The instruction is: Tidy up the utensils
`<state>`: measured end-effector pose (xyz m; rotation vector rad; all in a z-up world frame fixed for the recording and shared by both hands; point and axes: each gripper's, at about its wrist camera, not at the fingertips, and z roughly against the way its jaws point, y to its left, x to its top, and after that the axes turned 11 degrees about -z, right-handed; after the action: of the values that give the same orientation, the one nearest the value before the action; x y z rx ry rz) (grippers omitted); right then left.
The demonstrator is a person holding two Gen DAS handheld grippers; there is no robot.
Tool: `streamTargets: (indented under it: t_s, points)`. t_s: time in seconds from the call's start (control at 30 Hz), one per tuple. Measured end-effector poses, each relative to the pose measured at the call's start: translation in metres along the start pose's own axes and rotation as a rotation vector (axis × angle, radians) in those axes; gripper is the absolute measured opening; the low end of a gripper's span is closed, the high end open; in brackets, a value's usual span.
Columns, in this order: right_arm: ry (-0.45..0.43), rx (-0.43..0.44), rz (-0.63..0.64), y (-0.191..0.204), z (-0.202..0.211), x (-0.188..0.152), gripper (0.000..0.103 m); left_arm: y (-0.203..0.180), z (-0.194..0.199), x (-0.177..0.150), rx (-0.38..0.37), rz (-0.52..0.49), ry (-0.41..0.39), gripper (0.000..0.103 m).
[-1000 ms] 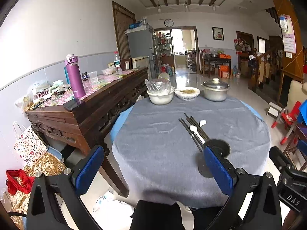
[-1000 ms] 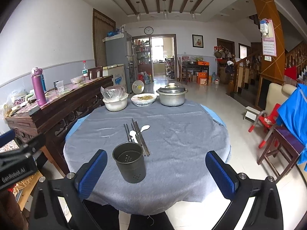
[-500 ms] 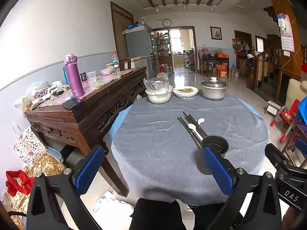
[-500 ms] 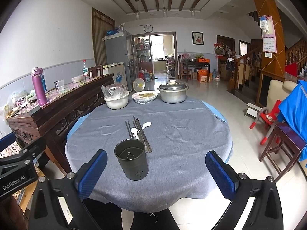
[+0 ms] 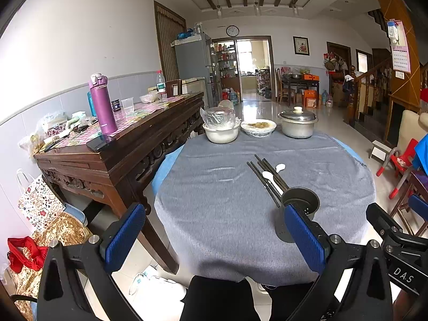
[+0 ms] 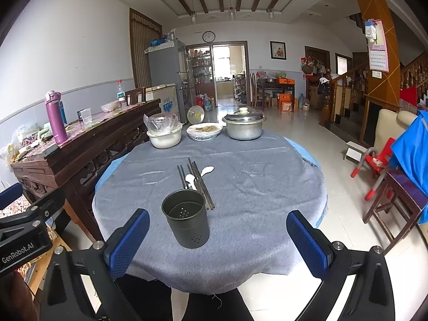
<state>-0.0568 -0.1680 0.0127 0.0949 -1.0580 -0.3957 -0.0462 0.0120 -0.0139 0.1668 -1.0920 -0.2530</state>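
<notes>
Left claw (image 5: 214,236): spread wide, grasping nothing, held off the near edge of the worktop (image 5: 230,214), which is round and covered in grey cloth. Right claw (image 6: 218,240): likewise spread wide and empty.

Utensil holder (image 6: 187,220): dark perforated metal cup, upright, empty. In the right wrist view it stands at lower centre, just ahead of the claw and toward its left finger. In the left wrist view the same holder (image 5: 298,214) sits lower right, partly hidden behind the right finger pad (image 5: 305,238).

Chopsticks (image 6: 196,183): several dark sticks lying flat on the cloth just beyond the holder, long axis running away from the claws toward frame centre, near ends beside the holder rim. Two white spoons (image 6: 199,175) lie among them, bowls at the far end.

Judgement: right claw is nearer and squarer to the utensils; nothing is yet in the holder.

Unclear: exact chopstick count; spoon handles are overlapped by sticks. Holder base is cut off in the left view.

Far edge: white bowl (image 6: 164,139), plate of food (image 6: 204,131), lidded pot (image 6: 244,127).
</notes>
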Motion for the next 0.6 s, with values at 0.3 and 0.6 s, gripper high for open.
streamTargets:
  t_s: [0.3,0.6]
  points:
    - [0.021,0.006,0.003,0.003,-0.008,-0.001,0.103,0.002,-0.004,-0.002,-0.024,0.046,-0.002,0.103]
    - [0.056,0.043,-0.032,-0.004,-0.016,0.006,0.102,0.007,-0.013,0.000,-0.067,0.074,0.027,0.103]
